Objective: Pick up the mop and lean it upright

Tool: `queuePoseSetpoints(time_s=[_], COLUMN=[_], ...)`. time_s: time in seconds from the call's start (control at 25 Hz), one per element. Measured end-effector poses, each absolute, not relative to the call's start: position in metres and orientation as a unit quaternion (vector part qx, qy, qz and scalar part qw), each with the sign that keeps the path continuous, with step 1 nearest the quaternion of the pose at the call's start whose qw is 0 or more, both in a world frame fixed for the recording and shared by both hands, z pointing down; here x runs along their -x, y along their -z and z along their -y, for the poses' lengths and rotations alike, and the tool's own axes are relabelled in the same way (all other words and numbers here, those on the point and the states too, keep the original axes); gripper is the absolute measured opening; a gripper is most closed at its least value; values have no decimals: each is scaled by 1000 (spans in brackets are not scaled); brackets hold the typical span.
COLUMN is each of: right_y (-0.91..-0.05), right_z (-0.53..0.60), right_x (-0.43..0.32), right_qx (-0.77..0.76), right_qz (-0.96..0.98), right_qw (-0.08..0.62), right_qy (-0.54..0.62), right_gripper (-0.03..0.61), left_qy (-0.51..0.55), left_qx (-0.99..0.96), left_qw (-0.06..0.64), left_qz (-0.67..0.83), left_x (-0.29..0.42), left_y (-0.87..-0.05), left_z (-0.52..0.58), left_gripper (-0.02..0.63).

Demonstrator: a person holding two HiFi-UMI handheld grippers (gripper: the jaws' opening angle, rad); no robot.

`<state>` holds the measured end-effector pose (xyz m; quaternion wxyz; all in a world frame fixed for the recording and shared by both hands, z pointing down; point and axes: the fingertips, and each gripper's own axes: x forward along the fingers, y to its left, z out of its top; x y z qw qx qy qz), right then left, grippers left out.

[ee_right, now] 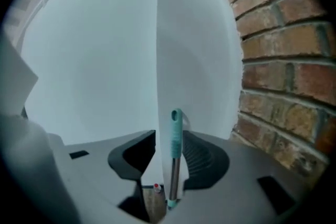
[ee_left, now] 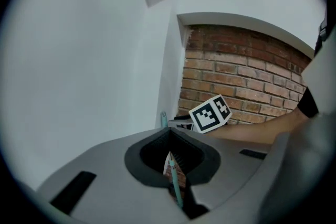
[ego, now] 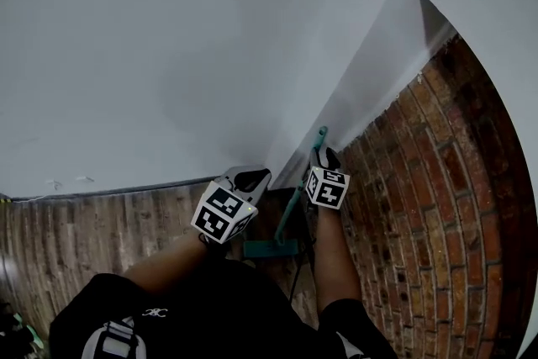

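Against the white wall (ego: 168,38) corner the mop (ego: 292,202) stands nearly upright, handle up. The right gripper (ee_right: 170,136) is half open, loose around the handle. The left gripper (ee_left: 168,134) is closed, empty.

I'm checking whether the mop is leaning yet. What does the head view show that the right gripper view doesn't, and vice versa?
Head view only: the teal mop head on the wooden floor, and the left gripper by the mop handle. Right gripper view only: the right gripper's tongs standing apart, the teal grip between them. Both: the mop handle, the white wall and the brick wall.
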<state>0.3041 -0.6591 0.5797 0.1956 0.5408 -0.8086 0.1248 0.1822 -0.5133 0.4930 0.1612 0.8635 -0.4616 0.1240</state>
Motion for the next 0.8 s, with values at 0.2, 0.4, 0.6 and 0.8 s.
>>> queuePoseSetpoints(time_s=[0.2, 0.4, 0.6, 0.8], right_y=[-616, -622, -619, -608], right_z=[686, 704, 698, 673], right_x=[-295, -299, -300, -305], right_qx=[-547, -577, -579, -581], right_qz=[783, 759, 763, 769], right_qw=[261, 276, 252, 223], right_qy=[-140, -124, -137, -143], right_gripper=[155, 114, 107, 107], left_qy=[-123, -123, -122, -114], left_qx=[-855, -851, -857, -867], left_qw=[159, 159, 158, 159], left_qz=[477, 484, 475, 458], left_x=[-161, -144, -143, -154], left_y=[-488, -490, -486, -486], left_z=[523, 531, 538, 548], left_gripper=[-9, -9, -9, -9])
